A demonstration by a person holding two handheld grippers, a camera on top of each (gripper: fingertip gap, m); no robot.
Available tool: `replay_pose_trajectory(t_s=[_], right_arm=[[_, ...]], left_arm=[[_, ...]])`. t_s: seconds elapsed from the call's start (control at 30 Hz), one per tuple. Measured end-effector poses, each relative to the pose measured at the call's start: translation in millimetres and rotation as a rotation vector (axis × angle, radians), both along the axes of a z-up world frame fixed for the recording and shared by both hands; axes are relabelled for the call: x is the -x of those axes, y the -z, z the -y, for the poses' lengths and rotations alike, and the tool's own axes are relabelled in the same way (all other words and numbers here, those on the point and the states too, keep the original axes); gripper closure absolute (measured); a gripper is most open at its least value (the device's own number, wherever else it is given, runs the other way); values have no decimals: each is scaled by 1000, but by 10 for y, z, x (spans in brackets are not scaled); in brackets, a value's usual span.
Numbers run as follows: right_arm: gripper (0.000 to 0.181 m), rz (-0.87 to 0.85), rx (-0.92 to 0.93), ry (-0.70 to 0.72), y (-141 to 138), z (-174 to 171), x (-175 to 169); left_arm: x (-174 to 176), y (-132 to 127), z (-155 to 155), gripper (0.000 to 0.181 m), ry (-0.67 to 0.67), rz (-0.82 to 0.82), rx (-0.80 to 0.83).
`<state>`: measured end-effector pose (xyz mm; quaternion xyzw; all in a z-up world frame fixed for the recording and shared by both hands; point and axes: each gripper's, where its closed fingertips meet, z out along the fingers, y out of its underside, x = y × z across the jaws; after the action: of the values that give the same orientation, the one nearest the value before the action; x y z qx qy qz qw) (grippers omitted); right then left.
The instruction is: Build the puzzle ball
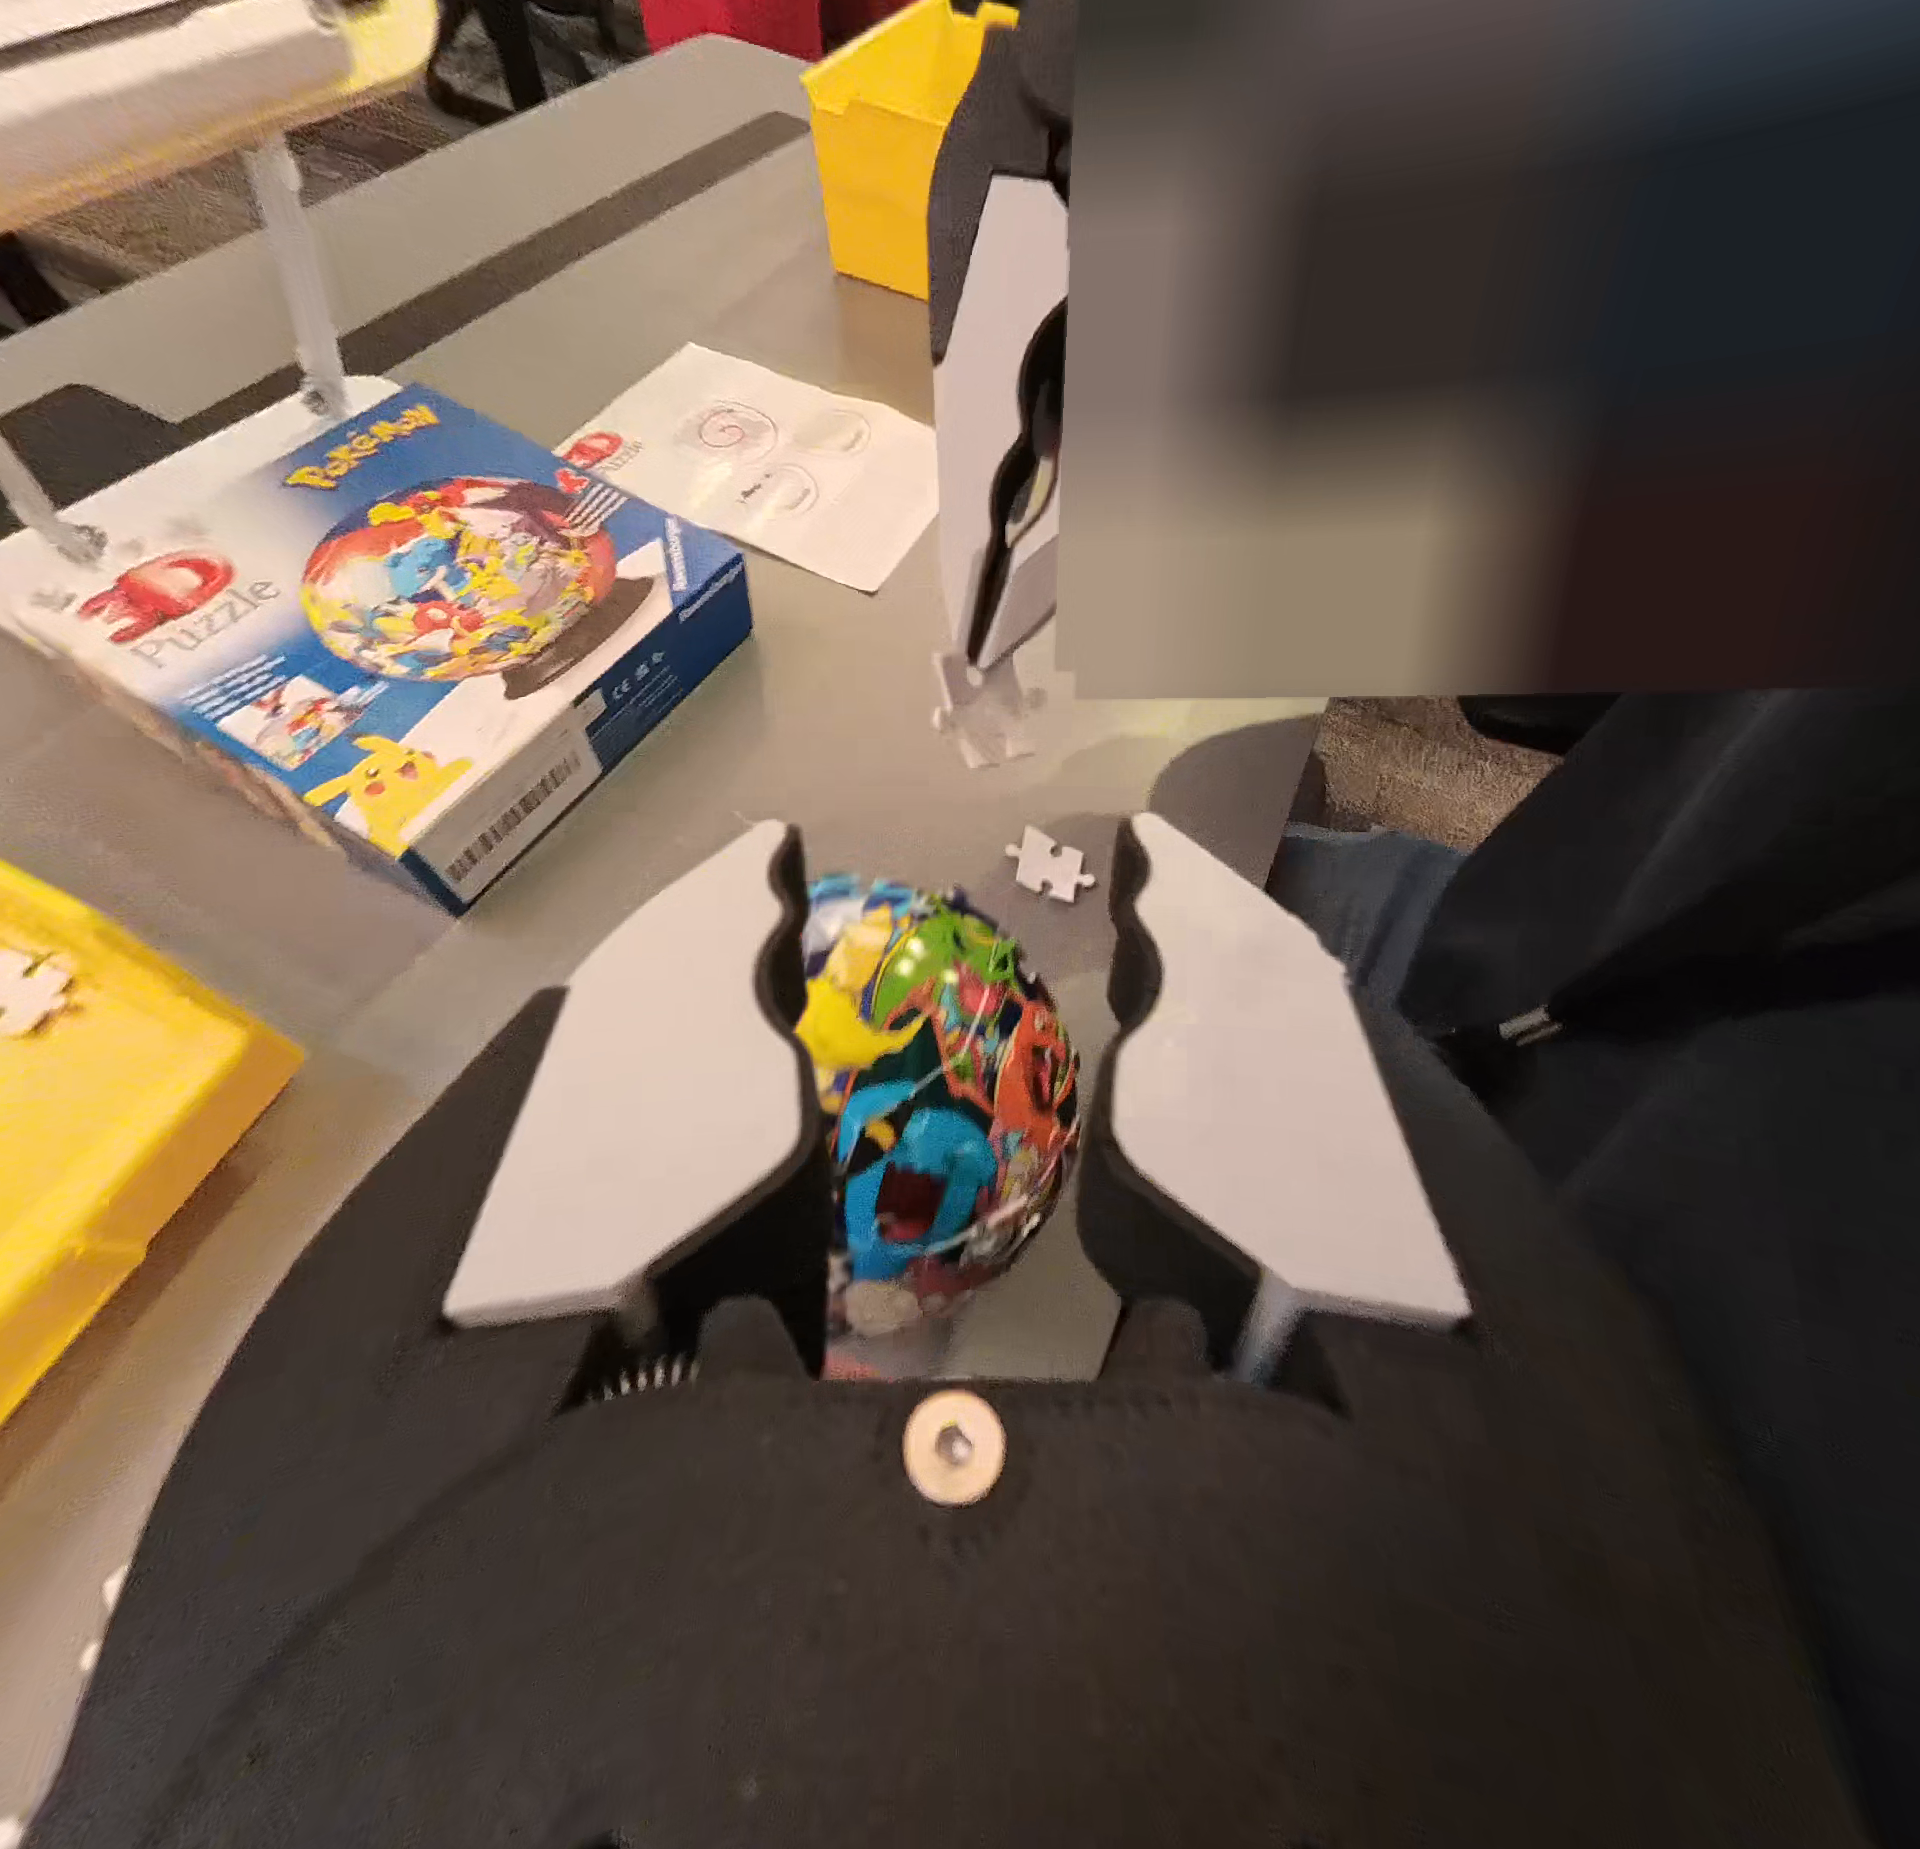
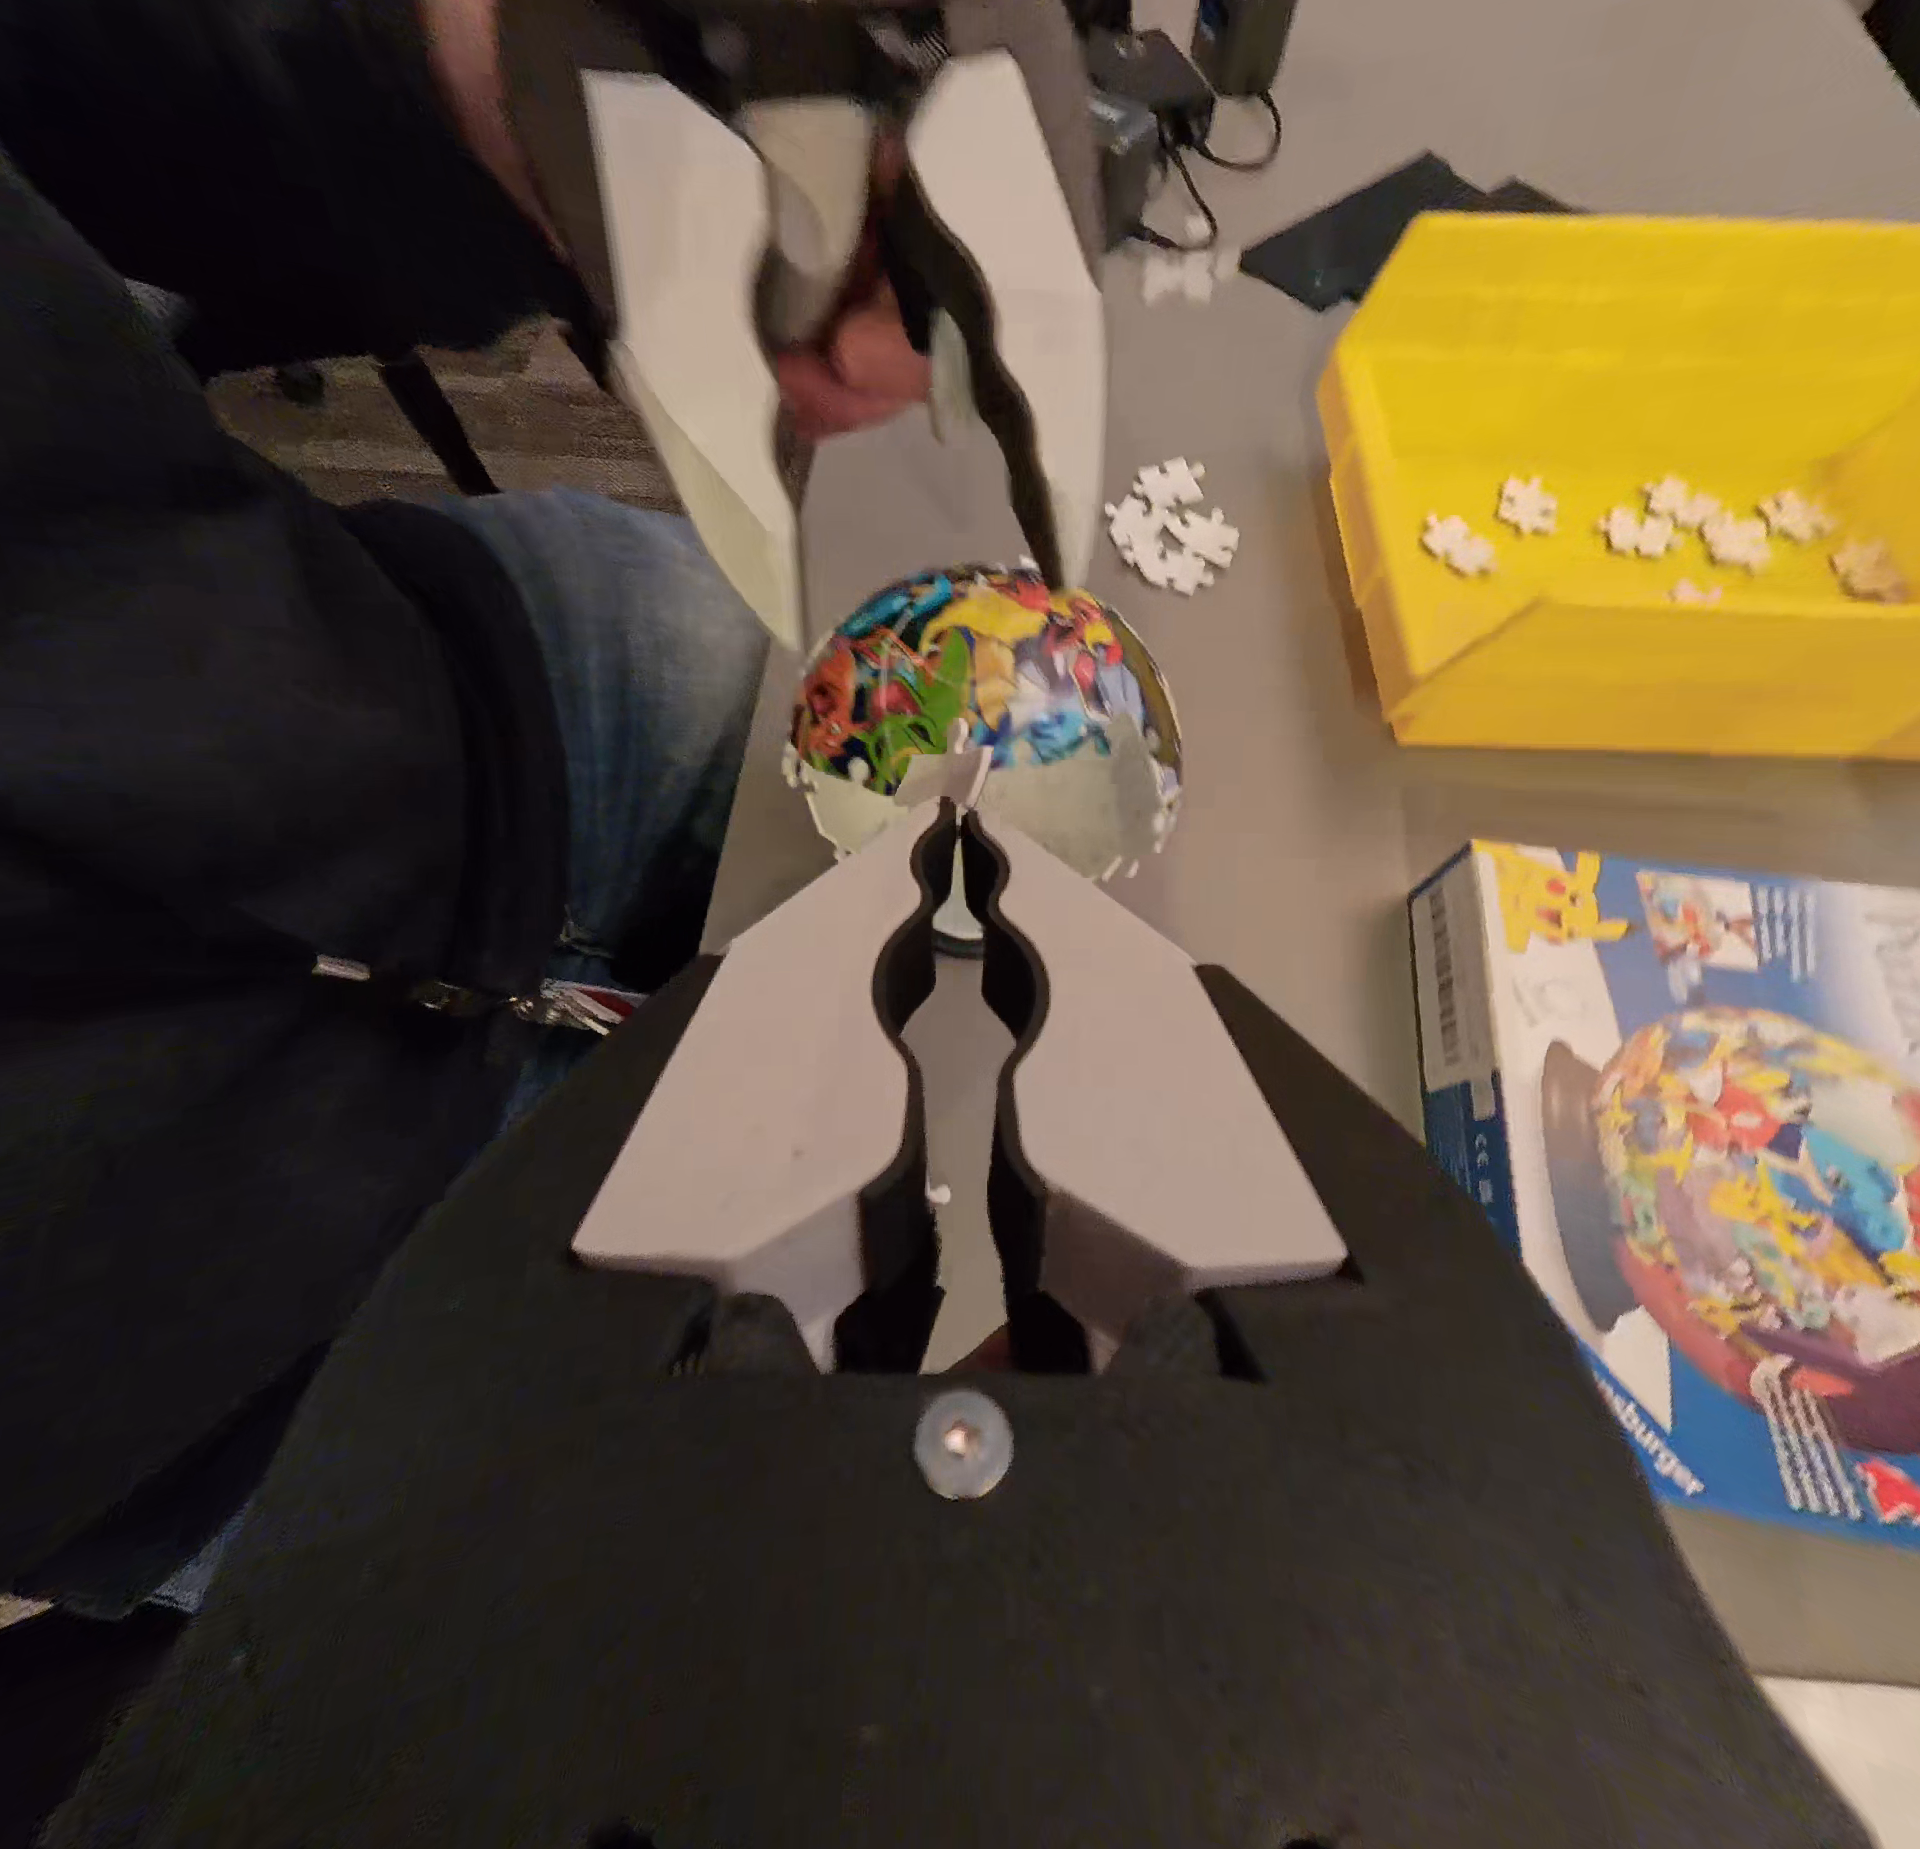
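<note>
So the right hand-held gripper [image 2: 954, 812] is clenched on a single puzzle piece [image 2: 945, 773], pinched at the very fingertips and held right at the open jagged rim of the puzzle ball [image 2: 987, 687]. The ball is a half-built shell sitting on the desk [image 2: 1299, 864], printed side up, white inside showing toward the right wrist camera.

The left hand-held gripper [image 1: 956, 864] is released, jaws spread on either side of the ball. One finger looks to be touching it, the other has a gap, so I wouldn't call it a grip.

My take: close the left one gently to steady the shell before pushing, because a hollow dome like that will probably roll or flex. Line the piece's tabs up with the rim first, then press in along the curve instead of straight down. The piece is thin and could twist in the pinch.

Around it: one loose piece [image 1: 1049, 861] just beside the ball, a small heap of white pieces [image 2: 1172, 526] a bit further, the puzzle box [image 2: 1704, 1176] off to the side, a yellow bin [image 2: 1558, 656] with more pieces, and an instruction sheet [image 1: 758, 459] further back. Nothing blocks the approach, though the person's leg is close to the desk edge.
</note>
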<state>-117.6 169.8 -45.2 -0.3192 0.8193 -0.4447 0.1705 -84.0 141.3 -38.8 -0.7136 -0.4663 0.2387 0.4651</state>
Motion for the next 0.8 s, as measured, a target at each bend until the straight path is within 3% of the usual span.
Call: replay_pose_trajectory(t_s=[0.2, 0.3, 0.37, 0.6, 0.8], right_arm=[[181, -36, 42, -60, -129, -50, -179], [181, -63, 64, -60, -159, -44, -184], [181, -53, 81, -43, -203, -25, -166], [166, 210, 95, 145, -315, 25, 26], [176, 336, 85, 132, -360, -7, -61]], left_arm=[[226, 36, -258, 141, 76, 65, 9], [232, 35, -387, 156, 122, 79, -9], [215, 26, -437, 177, 146, 89, -33], [272, -170, -344, 179, 62, -5, -213], [285, -303, -328, 179, 34, -100, -367]])
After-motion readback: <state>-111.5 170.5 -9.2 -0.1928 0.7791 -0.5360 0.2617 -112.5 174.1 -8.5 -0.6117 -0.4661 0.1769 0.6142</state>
